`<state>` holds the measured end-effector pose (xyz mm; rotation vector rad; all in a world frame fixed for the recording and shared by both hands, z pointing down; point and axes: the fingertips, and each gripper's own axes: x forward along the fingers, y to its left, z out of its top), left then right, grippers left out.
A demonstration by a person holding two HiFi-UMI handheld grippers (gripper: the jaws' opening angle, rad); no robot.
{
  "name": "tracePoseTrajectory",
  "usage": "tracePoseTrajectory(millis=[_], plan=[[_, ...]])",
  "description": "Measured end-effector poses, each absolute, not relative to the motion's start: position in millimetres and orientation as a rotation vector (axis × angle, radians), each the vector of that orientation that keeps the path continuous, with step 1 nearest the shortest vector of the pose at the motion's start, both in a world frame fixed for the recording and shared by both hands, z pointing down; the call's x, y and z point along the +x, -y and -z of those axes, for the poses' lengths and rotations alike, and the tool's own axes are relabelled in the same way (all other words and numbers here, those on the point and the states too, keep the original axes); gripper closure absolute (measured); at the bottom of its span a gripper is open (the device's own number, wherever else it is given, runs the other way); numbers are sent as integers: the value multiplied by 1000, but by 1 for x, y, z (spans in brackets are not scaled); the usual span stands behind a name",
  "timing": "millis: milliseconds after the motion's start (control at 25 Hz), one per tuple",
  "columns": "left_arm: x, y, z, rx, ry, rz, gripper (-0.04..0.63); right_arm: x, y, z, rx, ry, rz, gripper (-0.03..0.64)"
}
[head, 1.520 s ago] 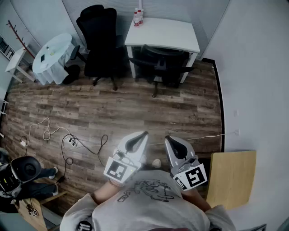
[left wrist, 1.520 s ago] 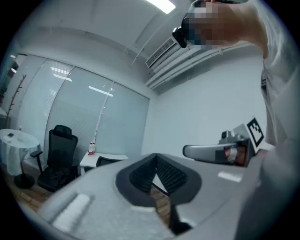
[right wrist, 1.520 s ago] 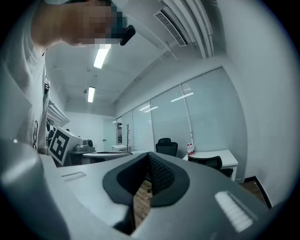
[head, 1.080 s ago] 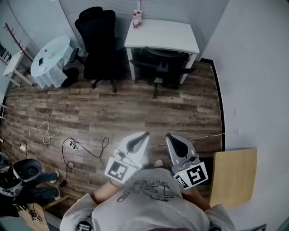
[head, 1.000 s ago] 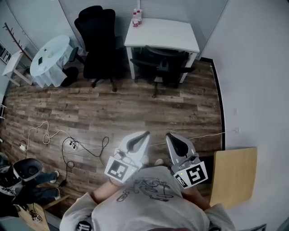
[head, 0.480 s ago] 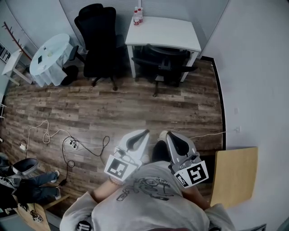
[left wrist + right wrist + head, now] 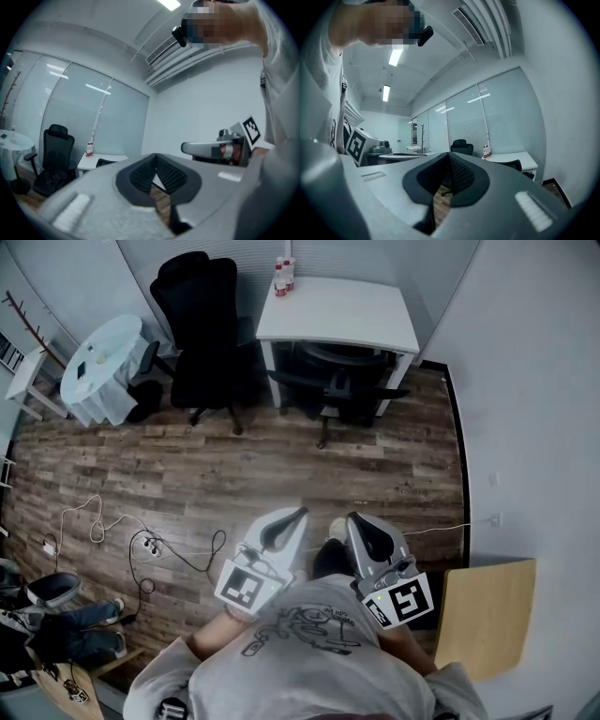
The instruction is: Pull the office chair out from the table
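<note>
Left gripper [image 7: 296, 515] and right gripper [image 7: 353, 518] are both held level in front of the person's chest, side by side. Each has its jaws pressed together on nothing. Between them and the goal lies a wide stretch of wood floor [image 7: 281, 460], so the step in hand appears to be the approach. The office chair [image 7: 337, 385] is well apart from them, tucked under the white table [image 7: 342, 310] at the far wall with its backrest facing the person. A taller black chair [image 7: 202, 324] stands just left of the table and is not the one to take. A good approach goes straight ahead, right of the cables [image 7: 141, 540]. The jaws should open before arrival, and the backrest's top edge looks the surest grip. A straight backward pull should bring the armrests out clear of the table legs.
</note>
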<state>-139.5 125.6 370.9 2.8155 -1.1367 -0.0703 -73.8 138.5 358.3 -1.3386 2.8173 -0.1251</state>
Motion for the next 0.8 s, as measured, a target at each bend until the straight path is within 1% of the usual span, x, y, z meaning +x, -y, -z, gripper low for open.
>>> tracePoseTrajectory(millis=[800], plan=[[-7, 78, -362, 2810, 1191, 6, 593, 53, 65, -359, -1266, -2885, 141, 611]])
